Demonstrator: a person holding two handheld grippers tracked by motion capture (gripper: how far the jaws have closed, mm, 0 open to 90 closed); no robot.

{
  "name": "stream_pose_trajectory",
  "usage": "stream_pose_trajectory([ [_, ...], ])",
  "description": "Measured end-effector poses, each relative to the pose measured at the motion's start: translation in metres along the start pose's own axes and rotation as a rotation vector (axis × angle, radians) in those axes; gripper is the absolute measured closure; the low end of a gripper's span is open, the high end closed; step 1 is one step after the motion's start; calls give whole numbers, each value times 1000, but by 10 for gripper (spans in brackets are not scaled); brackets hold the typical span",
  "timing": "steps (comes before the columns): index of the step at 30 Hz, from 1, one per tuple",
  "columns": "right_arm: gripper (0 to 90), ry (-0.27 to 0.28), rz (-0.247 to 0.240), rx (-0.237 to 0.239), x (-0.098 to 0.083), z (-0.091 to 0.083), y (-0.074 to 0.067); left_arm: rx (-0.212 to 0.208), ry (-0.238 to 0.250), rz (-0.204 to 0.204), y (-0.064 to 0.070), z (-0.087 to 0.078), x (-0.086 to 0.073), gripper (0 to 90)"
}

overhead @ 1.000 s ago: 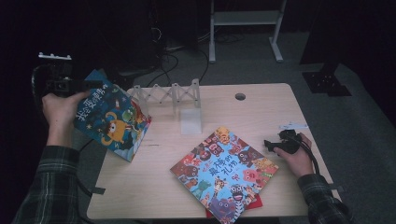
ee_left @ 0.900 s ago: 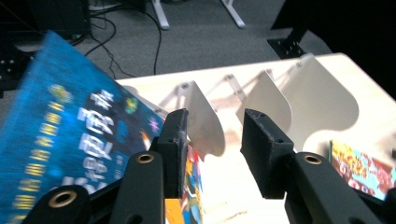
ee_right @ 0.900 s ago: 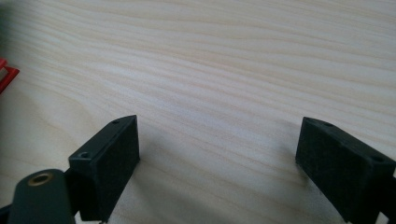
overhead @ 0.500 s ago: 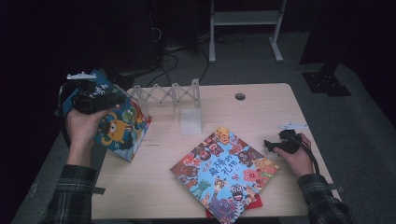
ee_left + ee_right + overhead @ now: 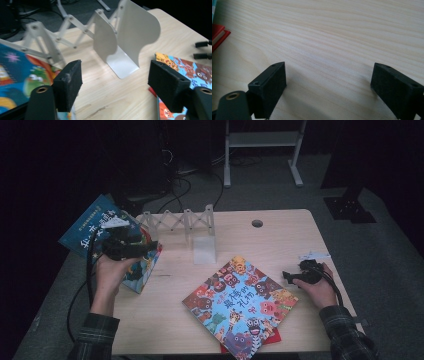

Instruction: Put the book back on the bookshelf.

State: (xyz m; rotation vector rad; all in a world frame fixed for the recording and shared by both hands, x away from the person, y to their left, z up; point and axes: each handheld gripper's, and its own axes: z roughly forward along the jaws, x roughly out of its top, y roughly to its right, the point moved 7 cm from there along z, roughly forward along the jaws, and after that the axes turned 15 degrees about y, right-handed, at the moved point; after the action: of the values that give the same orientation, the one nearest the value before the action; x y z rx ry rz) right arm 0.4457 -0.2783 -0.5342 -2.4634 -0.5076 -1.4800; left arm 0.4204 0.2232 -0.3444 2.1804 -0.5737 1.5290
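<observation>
A blue picture book (image 5: 85,227) lies at the table's left edge and sticks out past it; its cover also fills the left of the left gripper view (image 5: 15,77). My left gripper (image 5: 152,245) hovers over the book's right part, pointing at the white folding book rack (image 5: 180,222). Its jaws have just been opening and stand open (image 5: 113,77) with nothing between them. A second colourful picture book (image 5: 240,302) lies flat at the table's middle. My right gripper (image 5: 292,276) rests on the table to its right, open (image 5: 328,77) over bare wood.
The rack's upright bookend (image 5: 135,37) stands just ahead of the left gripper. A red book (image 5: 274,340) peeks from under the middle book, and its edge shows near the right gripper (image 5: 218,35). A cable hole (image 5: 257,223) sits at the table's back.
The left hand has come right and down from beyond the table's left edge to above the blue book, and its jaws have spread. The right hand has not moved.
</observation>
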Motion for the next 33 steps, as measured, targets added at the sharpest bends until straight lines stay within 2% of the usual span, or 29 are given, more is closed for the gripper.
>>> stream_pose_trajectory([
  [3, 117, -1, 1, -2, 0, 0, 0, -15, -11, 31, 9, 7, -13, 250],
  [7, 116, 0, 2, -2, 0, 0, 0, -45, -16, 23, 19, 14, -28, 246],
  [9, 117, 0, 2, -2, 0, 0, 0, -56, -18, 34, 23, 17, -36, 246],
  [12, 118, 0, 2, -1, 0, 0, 0, -86, -35, 17, 28, 23, -49, 246],
  [16, 135, 2, -1, 3, 0, -2, 1, -131, -81, -14, 33, 31, -65, 208],
  [18, 158, 5, 0, 5, -1, -3, 1, -141, -106, -22, 35, 34, -72, 182],
  [21, 216, 12, 1, 2, -1, -6, 3, -149, -99, -32, 37, 37, -80, 139],
  [27, 347, -4, 5, 5, -1, -13, 1, -205, -101, -44, 47, 40, -96, 92],
  [33, 353, 0, 24, 32, 1, -22, -3, -256, -156, -28, 61, 43, -112, 77],
])
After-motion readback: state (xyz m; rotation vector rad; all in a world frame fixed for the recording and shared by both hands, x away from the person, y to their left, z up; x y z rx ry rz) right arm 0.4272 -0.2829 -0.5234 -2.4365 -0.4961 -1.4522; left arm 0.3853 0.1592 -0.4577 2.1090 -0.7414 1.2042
